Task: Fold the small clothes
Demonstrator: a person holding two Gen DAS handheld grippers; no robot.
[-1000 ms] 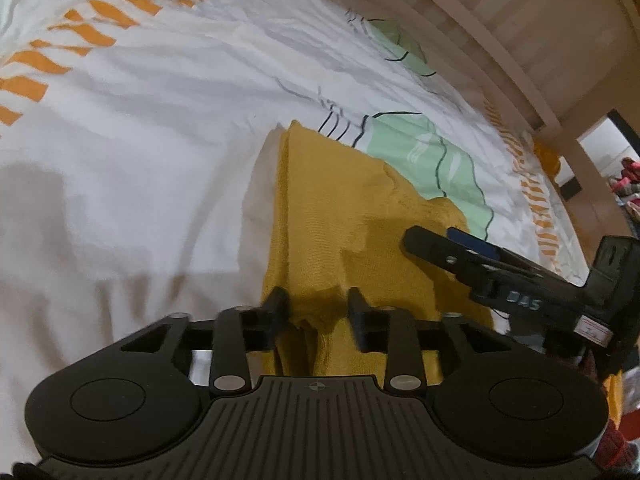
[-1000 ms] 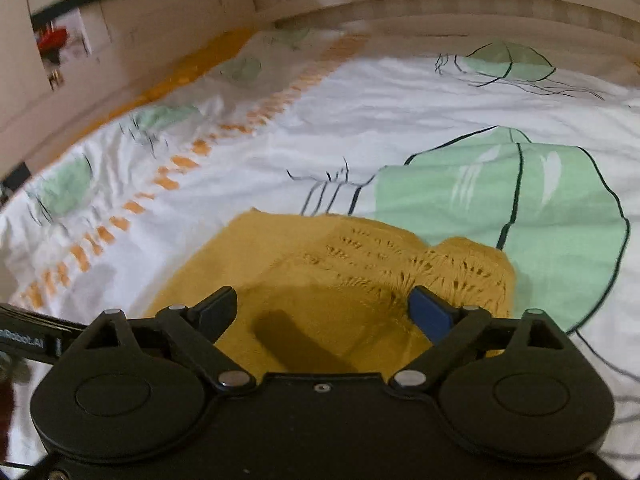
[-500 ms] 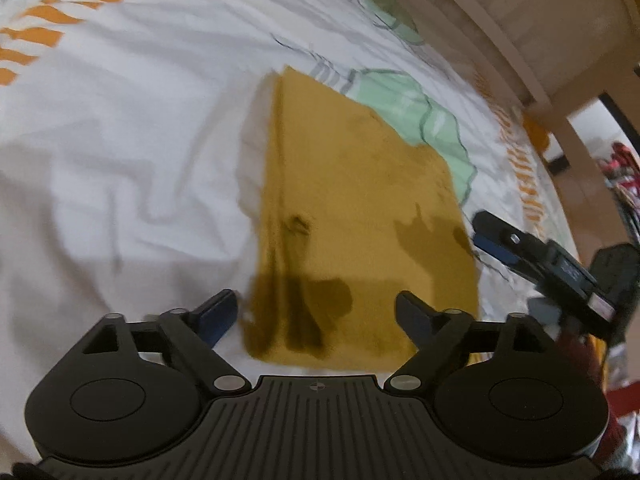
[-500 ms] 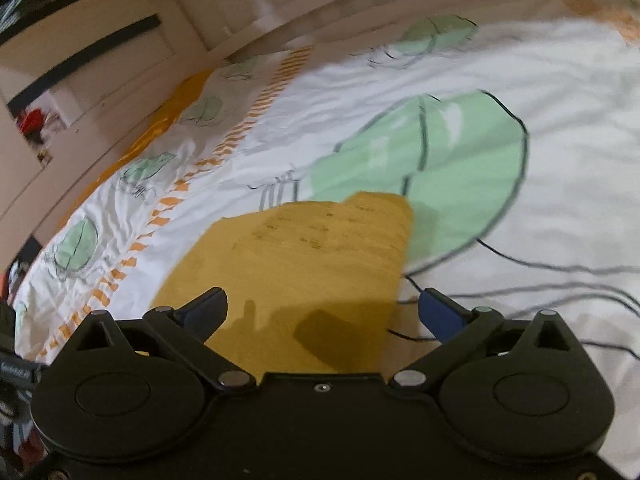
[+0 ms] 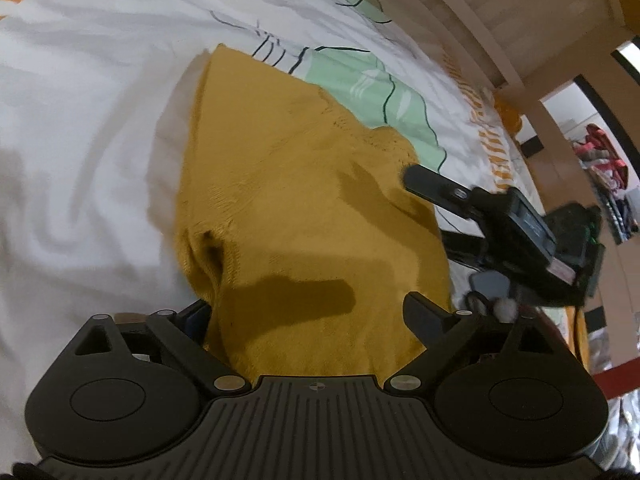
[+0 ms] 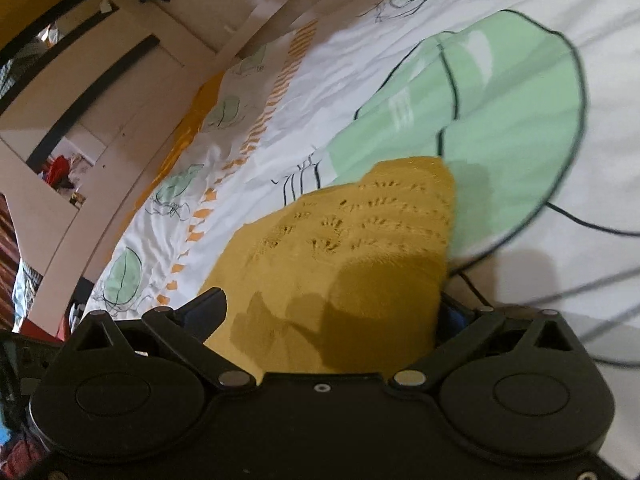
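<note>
Mid-fold: knit (image 5: pixel 304 216) lay bunched on sheet (image 5: pixel 88 128). We held left gripper (image 5: pixel 306 312) and right gripper (image 6: pixel 332 308) spread wide astride near edge, gripping nothing. Next, we judged: close on corners, fold over.

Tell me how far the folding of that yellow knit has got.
Done: the mustard knit garment lies on the patterned bedsheet as a compact, roughly rectangular shape, so it looks at least partly folded.

In hand: the left gripper and right gripper are both open with the garment's near edge between their fingers, neither clamped.

Left: probably gripping that edge for another fold, and flattening the puckered left corner.
</note>
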